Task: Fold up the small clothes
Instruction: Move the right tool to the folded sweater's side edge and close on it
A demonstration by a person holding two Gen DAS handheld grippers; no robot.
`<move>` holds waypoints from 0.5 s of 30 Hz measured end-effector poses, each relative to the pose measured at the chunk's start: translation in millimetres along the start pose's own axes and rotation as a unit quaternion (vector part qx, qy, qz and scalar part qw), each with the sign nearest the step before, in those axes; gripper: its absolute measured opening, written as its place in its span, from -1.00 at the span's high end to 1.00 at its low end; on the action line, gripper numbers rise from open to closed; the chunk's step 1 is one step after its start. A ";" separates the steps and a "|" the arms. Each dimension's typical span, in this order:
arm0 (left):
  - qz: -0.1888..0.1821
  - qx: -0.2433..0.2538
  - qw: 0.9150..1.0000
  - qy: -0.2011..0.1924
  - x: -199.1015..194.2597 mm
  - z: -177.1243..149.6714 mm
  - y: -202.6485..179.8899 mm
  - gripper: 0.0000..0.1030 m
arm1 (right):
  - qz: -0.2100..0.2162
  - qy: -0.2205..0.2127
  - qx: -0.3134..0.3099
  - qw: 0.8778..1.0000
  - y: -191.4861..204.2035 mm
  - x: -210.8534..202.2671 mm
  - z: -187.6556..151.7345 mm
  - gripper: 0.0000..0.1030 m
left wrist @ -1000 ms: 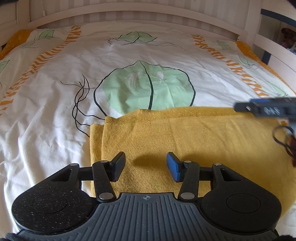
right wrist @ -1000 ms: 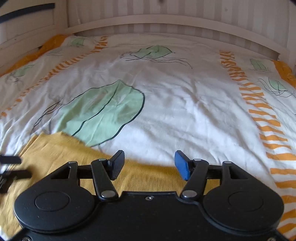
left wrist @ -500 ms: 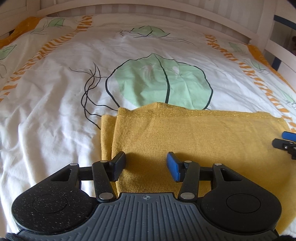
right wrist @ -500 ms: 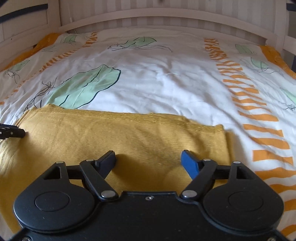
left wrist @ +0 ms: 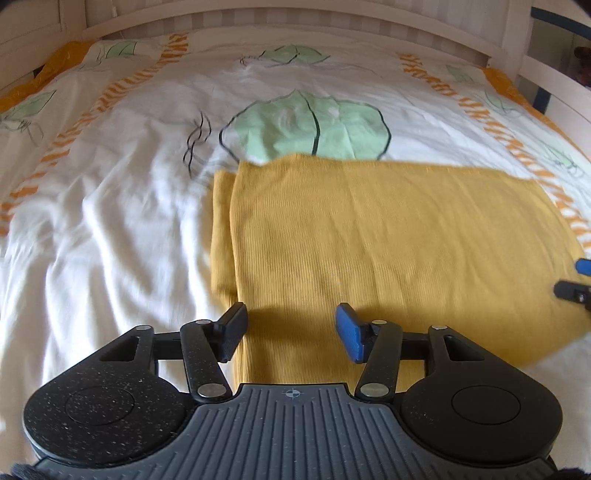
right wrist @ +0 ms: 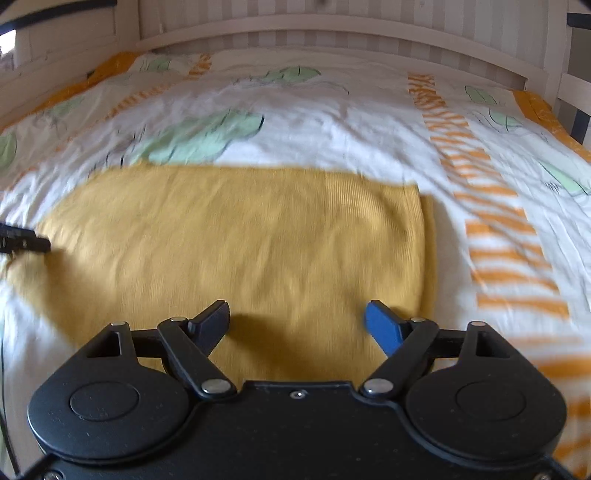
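A mustard-yellow ribbed garment (left wrist: 388,236) lies flat on the bed, folded into a wide rectangle, with a lower layer showing along its left edge. My left gripper (left wrist: 291,332) is open and empty, just above the garment's near left part. My right gripper (right wrist: 297,325) is open wide and empty, above the garment (right wrist: 258,240) near its right end. The right gripper's fingertips (left wrist: 576,284) show at the right edge of the left wrist view. The left gripper's fingertip (right wrist: 22,242) shows at the left edge of the right wrist view.
The garment lies on a white bedcover (left wrist: 110,221) with green leaf prints and orange stripes. A white slatted headboard (right wrist: 332,33) stands at the far end and side rails (left wrist: 546,74) run along the right.
Both grippers have pulled back toward me and tilted down, so more of the garment shows. The right gripper's jaws have spread wider. The garment has stayed flat.
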State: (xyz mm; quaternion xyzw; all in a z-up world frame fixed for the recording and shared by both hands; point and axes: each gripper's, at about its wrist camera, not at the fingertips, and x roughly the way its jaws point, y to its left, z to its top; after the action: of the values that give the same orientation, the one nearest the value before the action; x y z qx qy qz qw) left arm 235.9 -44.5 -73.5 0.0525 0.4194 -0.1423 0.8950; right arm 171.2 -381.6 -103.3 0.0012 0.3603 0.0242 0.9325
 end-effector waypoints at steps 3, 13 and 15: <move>0.006 -0.008 1.000 0.008 2.9 -11.2 -0.1 -0.26 | -0.007 -0.009 0.004 1.000 0.2 -8.7 -18.8 -0.69; 0.005 -0.034 0.999 -0.010 10.1 -23.0 -0.2 -0.58 | 0.027 -0.042 0.114 0.992 -34.3 -22.1 -18.4 -0.77; 0.003 -0.036 0.999 -0.015 11.2 -25.1 -0.9 -0.62 | 0.021 -0.055 0.152 0.987 -50.4 -24.6 -20.4 -0.78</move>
State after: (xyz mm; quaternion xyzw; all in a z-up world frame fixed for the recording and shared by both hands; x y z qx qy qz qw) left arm 224.0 -42.3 -98.2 0.0194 0.4111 -0.1248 0.9028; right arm 141.5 -433.4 -102.9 0.1523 0.3077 -0.0111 0.9391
